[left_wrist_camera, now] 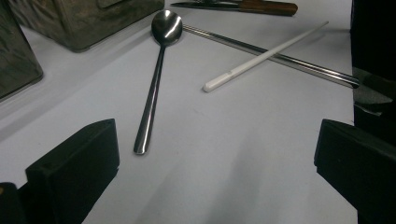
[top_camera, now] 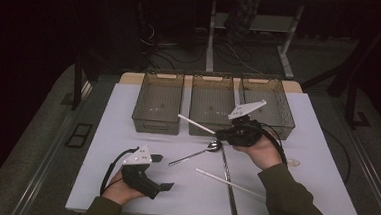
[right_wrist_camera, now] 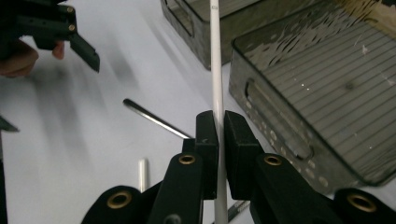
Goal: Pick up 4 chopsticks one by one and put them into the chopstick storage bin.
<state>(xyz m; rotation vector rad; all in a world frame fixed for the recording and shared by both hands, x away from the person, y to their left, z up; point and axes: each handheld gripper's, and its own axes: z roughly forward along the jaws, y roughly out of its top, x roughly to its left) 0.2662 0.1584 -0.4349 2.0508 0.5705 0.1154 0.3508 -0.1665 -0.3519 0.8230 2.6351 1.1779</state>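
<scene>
The right gripper [right_wrist_camera: 220,133] has its jaws clamped on a thin white plastic chopstick [right_wrist_camera: 216,60], which runs up between the pads toward the translucent grey plastic bins [right_wrist_camera: 327,93]. In the high view the right gripper [top_camera: 227,135] holds that chopstick [top_camera: 195,124] lifted above the white tabletop [top_camera: 126,148], just in front of the middle bin [top_camera: 211,106] of three. The left gripper [top_camera: 162,172] rests low near the tabletop's front, jaws wide with nothing between them. A second white chopstick [top_camera: 229,182] and a long-handled steel spoon [top_camera: 195,153] lie on the tabletop between the grippers.
</scene>
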